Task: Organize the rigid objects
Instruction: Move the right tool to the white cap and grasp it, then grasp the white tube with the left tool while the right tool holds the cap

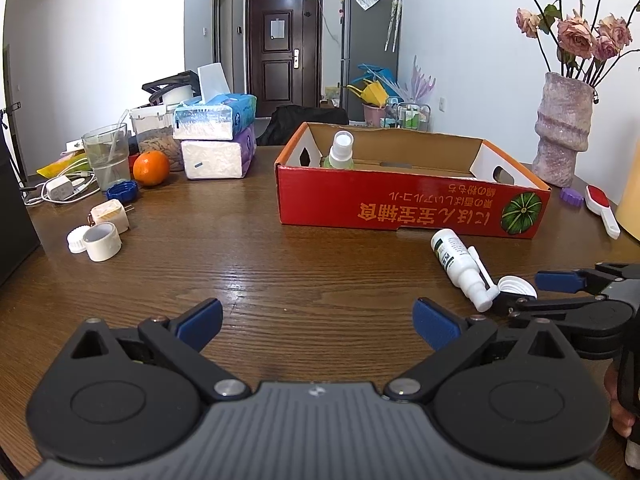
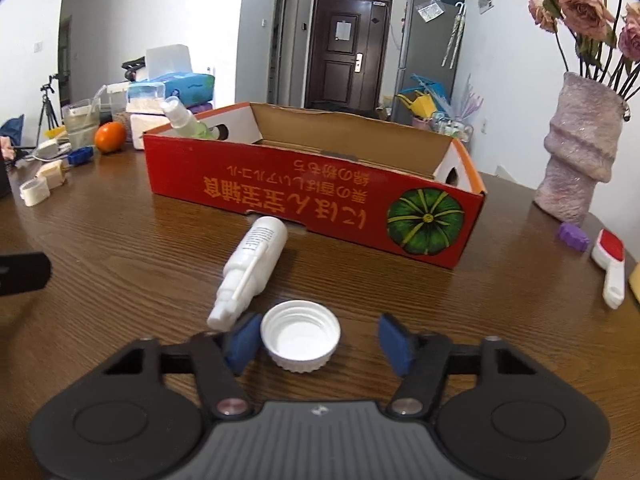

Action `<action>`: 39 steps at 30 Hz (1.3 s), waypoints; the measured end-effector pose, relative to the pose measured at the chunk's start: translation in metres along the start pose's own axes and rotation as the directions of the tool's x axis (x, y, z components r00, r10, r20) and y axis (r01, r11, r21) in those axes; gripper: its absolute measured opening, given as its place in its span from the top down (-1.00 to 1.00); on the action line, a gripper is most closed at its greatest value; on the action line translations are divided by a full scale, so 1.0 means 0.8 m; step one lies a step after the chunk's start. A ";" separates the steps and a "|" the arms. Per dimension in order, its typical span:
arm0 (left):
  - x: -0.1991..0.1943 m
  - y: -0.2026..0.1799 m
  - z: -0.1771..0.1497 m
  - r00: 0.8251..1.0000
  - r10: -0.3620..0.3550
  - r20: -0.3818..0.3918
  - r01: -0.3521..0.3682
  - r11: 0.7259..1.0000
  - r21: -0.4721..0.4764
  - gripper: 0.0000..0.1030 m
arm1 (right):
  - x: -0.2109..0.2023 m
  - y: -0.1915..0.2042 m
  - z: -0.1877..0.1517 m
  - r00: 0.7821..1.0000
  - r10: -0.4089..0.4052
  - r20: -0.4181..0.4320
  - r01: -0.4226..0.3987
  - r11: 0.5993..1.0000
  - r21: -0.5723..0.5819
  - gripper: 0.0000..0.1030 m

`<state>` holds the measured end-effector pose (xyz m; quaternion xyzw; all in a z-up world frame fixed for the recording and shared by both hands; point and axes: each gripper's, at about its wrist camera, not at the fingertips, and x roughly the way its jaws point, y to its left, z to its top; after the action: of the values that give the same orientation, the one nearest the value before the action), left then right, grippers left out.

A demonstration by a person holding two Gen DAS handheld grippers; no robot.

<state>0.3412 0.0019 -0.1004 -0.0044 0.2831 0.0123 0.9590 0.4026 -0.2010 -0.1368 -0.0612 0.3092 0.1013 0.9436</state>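
Wooden table point(image 1: 280, 264) (dark-grained) before a brown door point(image 1: 283, 46).

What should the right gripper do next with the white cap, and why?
Probably close a little more. The white cap lies between the right gripper pads; the left pad is near its rim, the other stands apart. Then lift toward the red box.

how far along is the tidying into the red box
Early. Done: one green spray bottle stands in the red box. In hand: nothing gripped yet; the right hand-held gripper straddles the white cap, only one pad touching it. The left hand-held gripper is open and empty. Left: the cap, the white spray bottle lying in front of the box, and the tape roll and plug further off.
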 end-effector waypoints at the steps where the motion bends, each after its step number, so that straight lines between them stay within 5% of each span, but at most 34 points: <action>1: 0.001 0.000 0.000 1.000 0.001 -0.002 -0.001 1.000 0.001 -1.00 | -0.001 0.000 0.000 1.000 0.009 0.000 -0.009 1.000 0.003 0.02; 3: 0.001 0.000 0.000 1.000 0.000 -0.004 0.000 1.000 0.000 -1.00 | -0.002 0.000 0.000 1.000 0.020 0.003 -0.020 1.000 0.004 0.23; 18: 0.012 -0.014 0.000 0.999 -0.006 -0.038 0.006 1.000 -0.001 -1.00 | -0.024 -0.020 0.000 0.995 -0.019 0.100 0.011 0.997 0.080 0.24; 39: 0.061 -0.149 0.042 0.998 -0.003 -0.063 0.008 0.996 0.093 -1.00 | -0.056 -0.140 -0.008 0.978 -0.096 0.187 0.043 0.962 0.271 0.24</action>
<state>0.4038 -0.1159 -0.0985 0.0394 0.3132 -0.0038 0.9489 0.3891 -0.3176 -0.1092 0.0654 0.2220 0.0312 0.9723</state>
